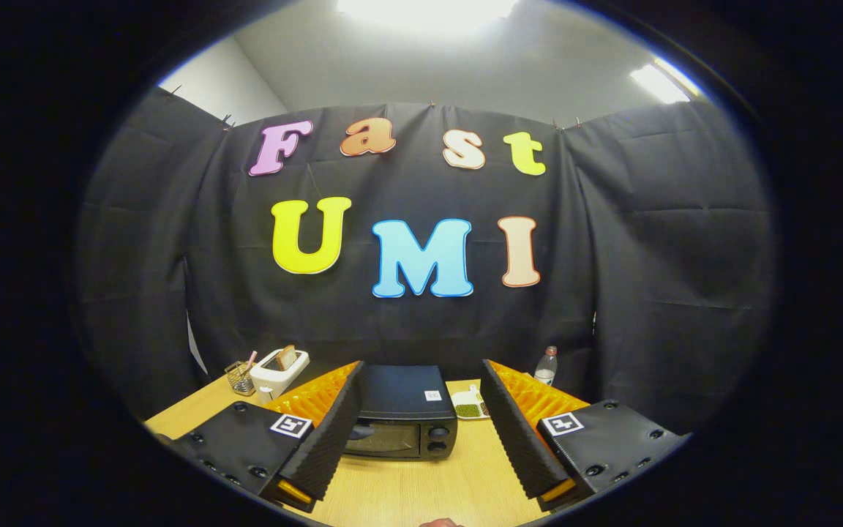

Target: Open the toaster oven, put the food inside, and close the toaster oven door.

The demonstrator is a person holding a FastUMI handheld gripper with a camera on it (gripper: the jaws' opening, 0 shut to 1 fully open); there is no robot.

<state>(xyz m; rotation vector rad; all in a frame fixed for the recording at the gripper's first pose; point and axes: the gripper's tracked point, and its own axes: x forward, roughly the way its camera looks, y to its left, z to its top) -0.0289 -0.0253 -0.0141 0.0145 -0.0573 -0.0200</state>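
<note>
Gripper view: gripper (421,410) fingers spread wide, gripping nothing. Toaster oven (401,413), a black box with glass door closed and two round knobs, sits on the wooden table (421,490) between the fingers. Right of the oven: food plate (468,402), plastic bottle (546,366). Left of it: white toaster (279,371), wire basket (239,378).

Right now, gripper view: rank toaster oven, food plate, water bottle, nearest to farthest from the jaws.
1. Toaster oven: between the open gripper jaws, door closed.
2. Food plate: behind the oven, right of it.
3. Water bottle: farthest, by the wall, beyond the right finger.
</note>
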